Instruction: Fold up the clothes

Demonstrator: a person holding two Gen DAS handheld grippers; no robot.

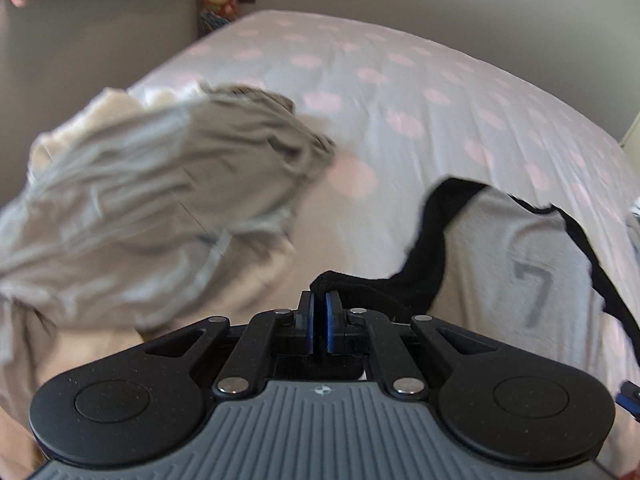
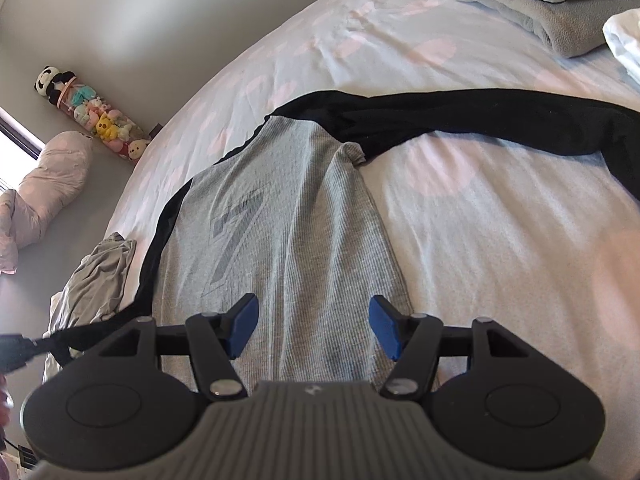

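A grey shirt (image 2: pixel 288 208) with a number 7 and black sleeves lies flat on the dotted bed (image 2: pixel 460 208). In the left wrist view my left gripper (image 1: pixel 320 300) is shut on the end of the shirt's black sleeve (image 1: pixel 424 256), which trails from the grey body (image 1: pixel 500 248) and is lifted off the bed. My right gripper (image 2: pixel 314 326) is open above the lower part of the shirt's body, with only flat cloth below its blue pads (image 2: pixel 242 330). The other black sleeve (image 2: pixel 480 120) stretches away to the right.
A crumpled heap of grey and cream clothes (image 1: pixel 140 208) lies at the bed's left edge, also seen as a grey bundle (image 2: pixel 100 276). Folded clothes (image 2: pixel 560 4) are stacked at the far right corner. Plush toys (image 2: pixel 92 116) and a pillow (image 2: pixel 52 184) lie beyond the bed.
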